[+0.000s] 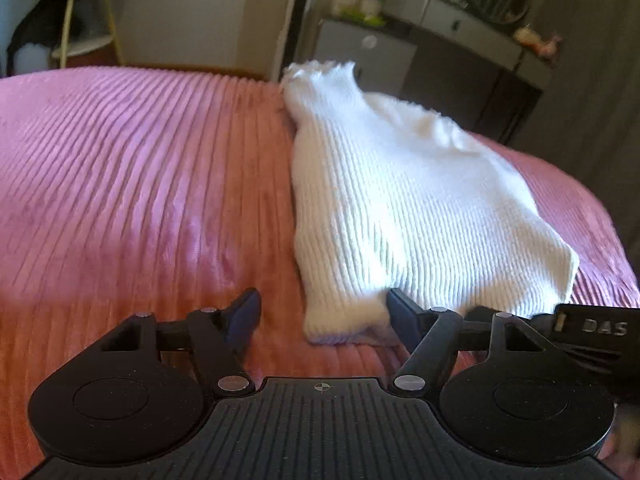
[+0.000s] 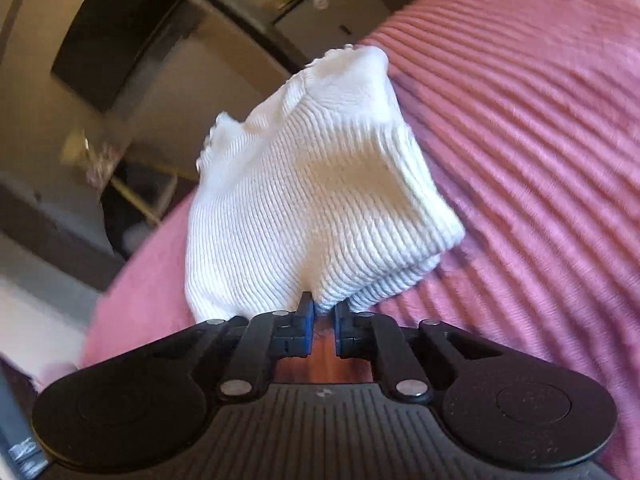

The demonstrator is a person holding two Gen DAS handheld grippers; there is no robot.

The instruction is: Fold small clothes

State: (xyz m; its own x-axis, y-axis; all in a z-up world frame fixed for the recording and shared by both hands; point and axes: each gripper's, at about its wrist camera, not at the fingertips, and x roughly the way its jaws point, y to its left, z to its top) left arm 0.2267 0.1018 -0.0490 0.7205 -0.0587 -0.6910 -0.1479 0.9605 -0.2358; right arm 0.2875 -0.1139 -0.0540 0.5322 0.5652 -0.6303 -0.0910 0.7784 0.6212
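A white ribbed knit garment (image 1: pixel 384 200) lies on a pink ribbed bedspread (image 1: pixel 132 184). My left gripper (image 1: pixel 322 312) is open, its jaws wide apart on either side of the garment's near left corner, low over the bedspread. The right gripper's body (image 1: pixel 592 328) shows at that view's right edge, at the garment's near right corner. In the right wrist view my right gripper (image 2: pixel 323 308) is shut on the garment's (image 2: pixel 316 200) near edge and lifts it off the bedspread (image 2: pixel 540 160), so the cloth bulges up ahead of the fingers.
Beyond the bed stand a dark dresser (image 1: pixel 460 48) with small items and a round mirror on top, and a corner shelf (image 1: pixel 80 12) at the far left. The bed's edge curves away at the right (image 1: pixel 600 208).
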